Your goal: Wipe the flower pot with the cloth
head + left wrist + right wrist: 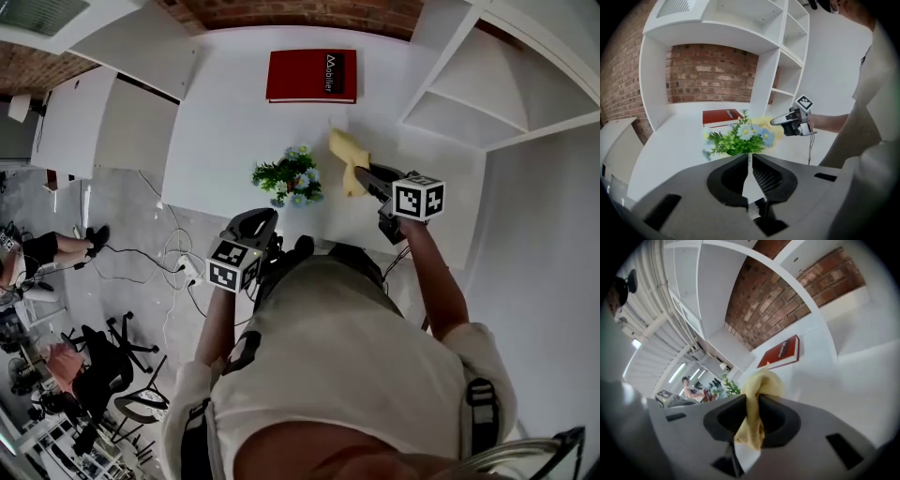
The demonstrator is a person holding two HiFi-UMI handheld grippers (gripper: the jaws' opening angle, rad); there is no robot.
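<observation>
The flower pot [291, 178] stands near the front of the white table [234, 112]; green leaves with pale blue and white flowers hide the pot itself. My right gripper [361, 178] is just right of the flowers, shut on the yellow cloth [347, 155], which bunches up past its jaws. In the right gripper view the cloth [759, 390] is pinched between the pads and hangs down behind them. My left gripper [258, 225] sits at the table's front edge, below the flowers, shut and empty. In the left gripper view the flowers [738, 138] rise just beyond its closed jaws.
A red book [311, 75] lies flat at the back of the table by the brick wall. White shelves [487, 103] stand to the right. Left of the table is a floor with cables, office chairs [112, 356] and a seated person.
</observation>
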